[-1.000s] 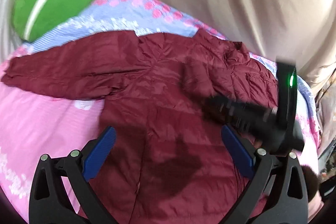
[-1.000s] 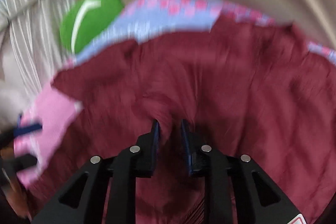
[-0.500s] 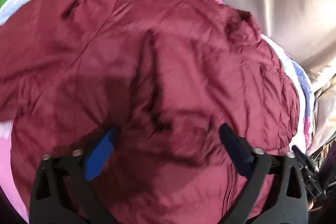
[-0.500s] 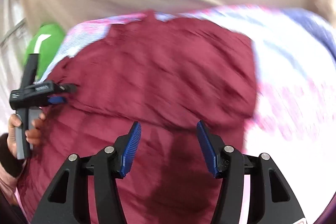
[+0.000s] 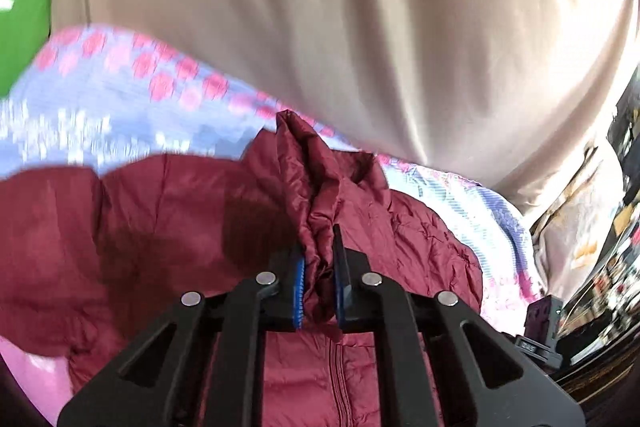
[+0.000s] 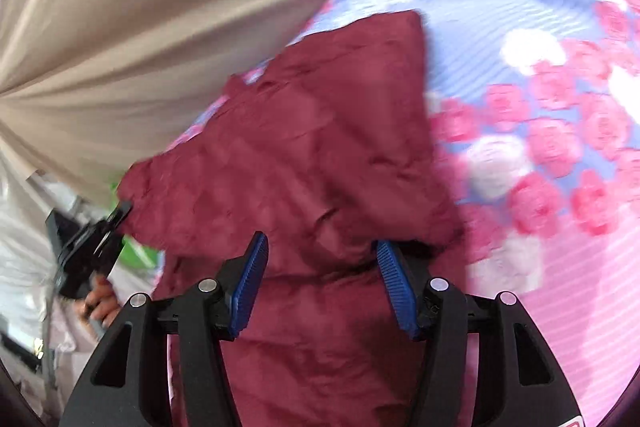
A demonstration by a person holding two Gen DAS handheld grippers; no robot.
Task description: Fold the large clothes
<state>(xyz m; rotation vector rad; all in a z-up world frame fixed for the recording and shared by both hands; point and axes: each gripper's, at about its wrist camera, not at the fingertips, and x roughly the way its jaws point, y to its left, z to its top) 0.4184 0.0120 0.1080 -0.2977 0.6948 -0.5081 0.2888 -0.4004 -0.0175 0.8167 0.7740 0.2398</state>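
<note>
A dark red puffer jacket (image 5: 168, 211) lies on a bed with a pink and blue flowered sheet (image 5: 120, 95). My left gripper (image 5: 319, 267) is shut on a bunched fold of the jacket and lifts it. In the right wrist view the jacket (image 6: 320, 147) fills the middle. My right gripper (image 6: 322, 267) is open, its blue pads either side of the jacket fabric. The left gripper (image 6: 86, 251) also shows at the left of that view, at the jacket's far edge.
A beige curtain (image 5: 320, 7) hangs behind the bed. A green cushion (image 5: 20, 27) sits at the far left. Cluttered furniture (image 5: 612, 267) stands past the bed's right edge. The flowered sheet (image 6: 540, 127) lies to the right of the jacket.
My left gripper closed on a fold of the jacket and raised it. My right gripper let go of the jacket, opened, and moved toward the jacket's right side.
</note>
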